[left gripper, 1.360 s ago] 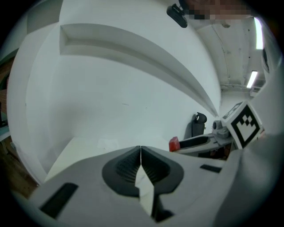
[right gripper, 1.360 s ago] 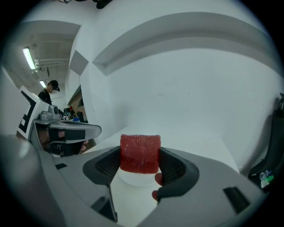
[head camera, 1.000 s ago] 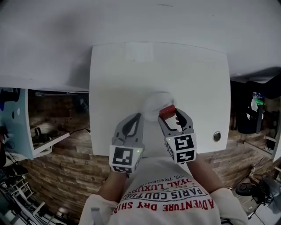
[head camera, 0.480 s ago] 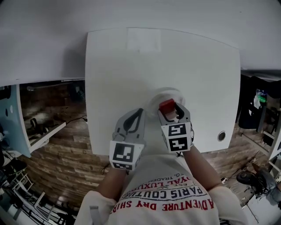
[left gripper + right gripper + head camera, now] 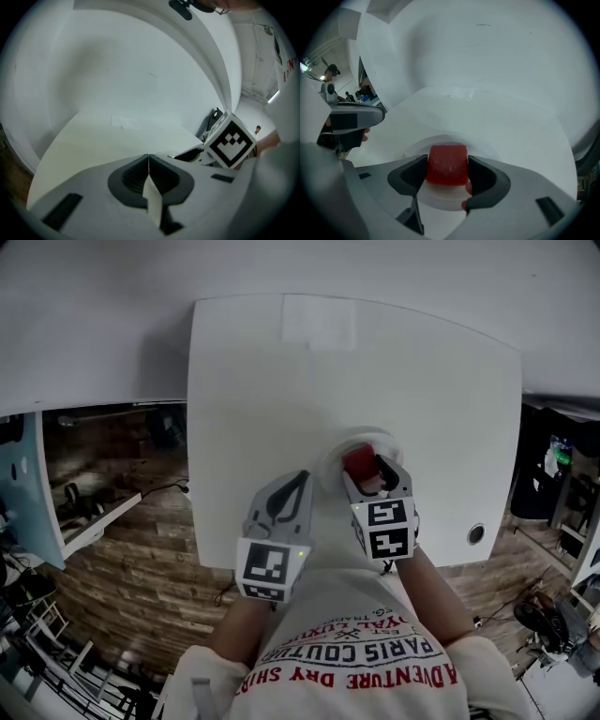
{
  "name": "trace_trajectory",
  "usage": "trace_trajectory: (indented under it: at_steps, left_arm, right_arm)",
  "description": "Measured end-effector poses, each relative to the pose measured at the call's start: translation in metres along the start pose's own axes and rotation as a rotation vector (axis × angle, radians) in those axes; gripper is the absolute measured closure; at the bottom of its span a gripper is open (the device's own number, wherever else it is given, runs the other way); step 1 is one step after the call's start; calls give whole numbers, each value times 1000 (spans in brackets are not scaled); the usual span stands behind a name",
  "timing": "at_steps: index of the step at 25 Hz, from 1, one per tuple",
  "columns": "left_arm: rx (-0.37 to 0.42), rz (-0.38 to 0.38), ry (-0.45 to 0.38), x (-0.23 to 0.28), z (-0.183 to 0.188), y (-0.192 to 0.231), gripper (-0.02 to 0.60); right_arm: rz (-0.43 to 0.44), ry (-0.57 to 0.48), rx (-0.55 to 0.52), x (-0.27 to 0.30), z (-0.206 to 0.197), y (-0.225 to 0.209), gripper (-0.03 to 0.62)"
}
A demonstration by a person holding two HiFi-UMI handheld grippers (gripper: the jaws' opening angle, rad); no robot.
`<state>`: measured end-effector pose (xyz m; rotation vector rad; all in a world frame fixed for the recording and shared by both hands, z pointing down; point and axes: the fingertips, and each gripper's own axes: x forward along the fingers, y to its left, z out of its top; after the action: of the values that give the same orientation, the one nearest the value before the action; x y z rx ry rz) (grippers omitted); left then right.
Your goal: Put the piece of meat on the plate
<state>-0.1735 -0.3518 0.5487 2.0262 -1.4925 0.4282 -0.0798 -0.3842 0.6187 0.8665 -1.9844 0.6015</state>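
My right tongs (image 5: 447,174) clamp the piece of meat (image 5: 447,161) directly over the plate (image 5: 440,202) beneath them. I judge only lowering and release remain. My left tongs (image 5: 148,159), pressed together and empty, wait alongside.

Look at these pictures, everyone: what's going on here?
A person holds a gripper in each hand over a white table. The right gripper has its jaws shut on a red piece of meat, held just over the small white plate and not yet let go. The left gripper sits beside it, jaws together and empty.
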Motion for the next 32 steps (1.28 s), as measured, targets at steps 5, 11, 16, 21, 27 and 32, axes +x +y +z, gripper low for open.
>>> trace_trajectory:
  at_steps: [5, 11, 16, 21, 27, 32]
  left_arm:
    - [22, -1, -14, -5, 6, -5, 574]
    - [52, 1, -55, -15, 21, -17, 574]
    - [75, 6, -108, -27, 38, -32, 574]
    - [120, 10, -186, -45, 65, -53, 574]
    - [183, 5, -299, -75, 102, -81, 574]
    - [237, 28, -431, -103, 144, -94, 574]
  right_arm:
    - [0, -25, -24, -4, 1, 1, 318]
    - [-31, -186, -22, -40, 26, -1, 333]
    - [-91, -344, 30, -87, 45, -14, 533]
    - [-48, -485, 14, -134, 61, -6, 582]
    - [5, -700, -94, -198, 87, 17, 582]
    - [-32, -844, -99, -250, 108, 8, 582]
